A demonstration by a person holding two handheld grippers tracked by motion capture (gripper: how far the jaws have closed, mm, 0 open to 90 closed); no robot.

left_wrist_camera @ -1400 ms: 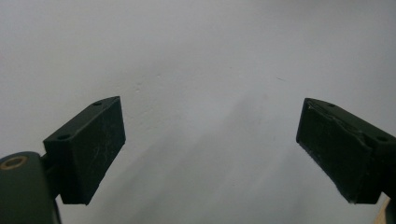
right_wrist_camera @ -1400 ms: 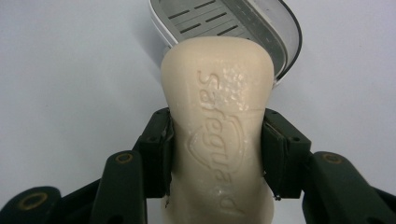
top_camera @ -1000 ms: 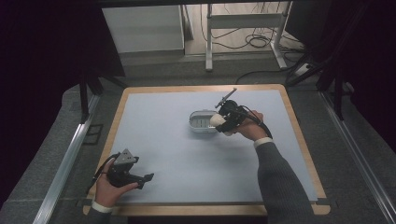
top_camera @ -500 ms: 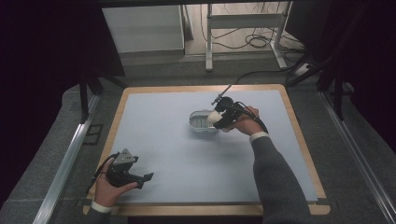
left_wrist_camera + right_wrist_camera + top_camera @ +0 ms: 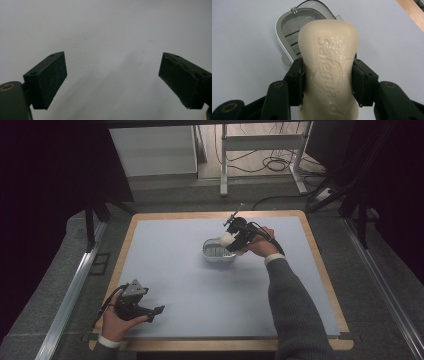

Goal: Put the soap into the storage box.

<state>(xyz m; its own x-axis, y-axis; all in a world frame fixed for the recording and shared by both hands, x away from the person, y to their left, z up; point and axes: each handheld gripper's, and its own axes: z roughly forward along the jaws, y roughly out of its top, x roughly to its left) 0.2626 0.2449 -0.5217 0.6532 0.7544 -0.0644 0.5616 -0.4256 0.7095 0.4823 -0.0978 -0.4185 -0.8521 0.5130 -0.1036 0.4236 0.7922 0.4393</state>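
A cream bar of soap (image 5: pixel 328 65) sits clamped between the two black jaws of the right gripper (image 5: pixel 328 83), the pads pressing on its long sides at about mid-length. Raised letters stamped into its face read "Safeguard", running along the bar, with a shield outline moulded around the middle of the word. In the high view the soap (image 5: pixel 228 239) shows as a pale lump at the tip of the right gripper (image 5: pixel 231 241), held just above the right edge of the soap dish (image 5: pixel 215 251).

That dish (image 5: pixel 287 30) is a light grey oval tray with a ribbed, slotted floor and a clear lid hinged open at its far side; it lies a little right of the middle of the table (image 5: pixel 180 285), on the pale blue-grey mat.

The left gripper (image 5: pixel 150 311) rests low at the near left corner of the mat, well apart from the dish. Its jaws stand wide open with bare mat between them in the left gripper view (image 5: pixel 112 75).
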